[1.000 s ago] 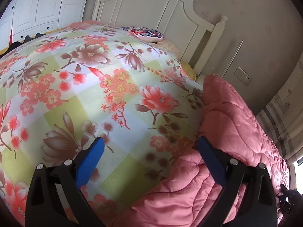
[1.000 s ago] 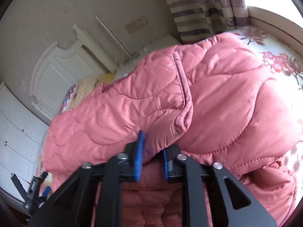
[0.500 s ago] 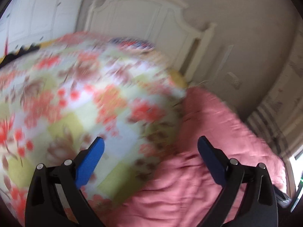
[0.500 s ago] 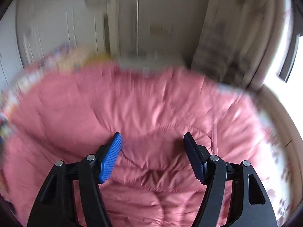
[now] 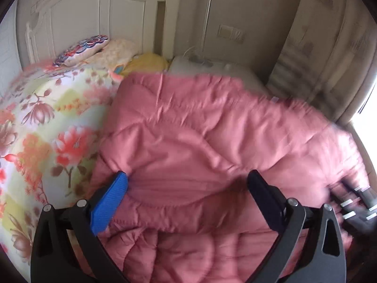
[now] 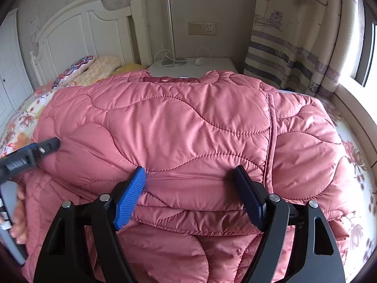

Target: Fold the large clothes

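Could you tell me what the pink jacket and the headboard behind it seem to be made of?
The jacket looks like padded synthetic fabric, perhaps nylon or polyester: slight sheen, puffy panels, wavy quilting stitches. The headboard appears to be white-painted wood with a smooth satin finish, judging by its panelled face and turned post; it could be another painted board.

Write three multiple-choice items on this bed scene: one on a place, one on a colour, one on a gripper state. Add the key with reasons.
1. Where does the jacket lie?
A. on the bed
B. on the nightstand
C. on the floor

2. What colour is the jacket?
A. green
B. pink
C. black

3. How do the right gripper's fingers stand?
A. shut on the jacket
B. shut on nothing
C. open, spread wide

Key:
1 A: floral bedding shows on both sides of the jacket.
2 B: its quilted shell is pink in both views.
3 C: a wide span of jacket fold shows between the blue pads.
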Demonstrator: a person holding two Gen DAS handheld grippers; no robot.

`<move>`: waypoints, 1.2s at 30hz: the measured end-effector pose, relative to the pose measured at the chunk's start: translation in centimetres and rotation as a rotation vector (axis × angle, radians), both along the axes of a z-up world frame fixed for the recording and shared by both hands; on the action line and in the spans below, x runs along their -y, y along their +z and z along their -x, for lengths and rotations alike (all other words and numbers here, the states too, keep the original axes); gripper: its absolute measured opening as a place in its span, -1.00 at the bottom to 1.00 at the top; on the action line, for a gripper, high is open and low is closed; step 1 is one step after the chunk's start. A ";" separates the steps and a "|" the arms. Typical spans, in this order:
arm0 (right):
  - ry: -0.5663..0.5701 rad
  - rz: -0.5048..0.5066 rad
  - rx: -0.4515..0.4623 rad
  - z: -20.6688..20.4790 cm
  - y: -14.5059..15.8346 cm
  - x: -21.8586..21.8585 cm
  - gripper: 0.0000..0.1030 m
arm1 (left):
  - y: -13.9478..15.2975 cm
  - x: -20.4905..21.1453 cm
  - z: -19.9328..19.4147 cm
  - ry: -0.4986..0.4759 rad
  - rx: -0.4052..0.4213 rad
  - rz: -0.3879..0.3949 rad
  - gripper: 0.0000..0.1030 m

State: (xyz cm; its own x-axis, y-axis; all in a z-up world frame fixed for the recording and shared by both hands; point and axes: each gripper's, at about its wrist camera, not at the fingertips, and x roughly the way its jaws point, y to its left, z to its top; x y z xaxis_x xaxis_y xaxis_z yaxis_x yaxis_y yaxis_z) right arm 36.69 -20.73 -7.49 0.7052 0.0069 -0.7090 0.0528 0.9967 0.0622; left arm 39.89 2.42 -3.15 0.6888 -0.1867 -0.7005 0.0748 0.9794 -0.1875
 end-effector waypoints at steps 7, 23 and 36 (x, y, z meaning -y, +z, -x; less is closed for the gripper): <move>0.007 -0.041 -0.001 0.1 -0.1 0.4 0.49 | 3.3 -4.3 -5.8 -0.015 -0.004 0.258 0.95; 0.022 -0.095 0.004 0.0 -0.1 1.0 0.51 | -0.9 -6.2 -15.9 0.081 -0.233 0.321 0.95; 0.032 -0.112 0.003 -0.2 -0.2 1.1 0.55 | 2.1 4.9 -11.7 -0.159 -0.069 0.104 0.95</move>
State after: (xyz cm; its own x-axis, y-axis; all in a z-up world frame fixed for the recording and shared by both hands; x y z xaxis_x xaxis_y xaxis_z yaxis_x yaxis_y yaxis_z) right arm 36.91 -21.87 -7.71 0.7053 0.1086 -0.7005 0.0205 0.9847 0.1733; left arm 51.57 -2.52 -1.10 0.5955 -0.3637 -0.7164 0.2108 0.9312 -0.2975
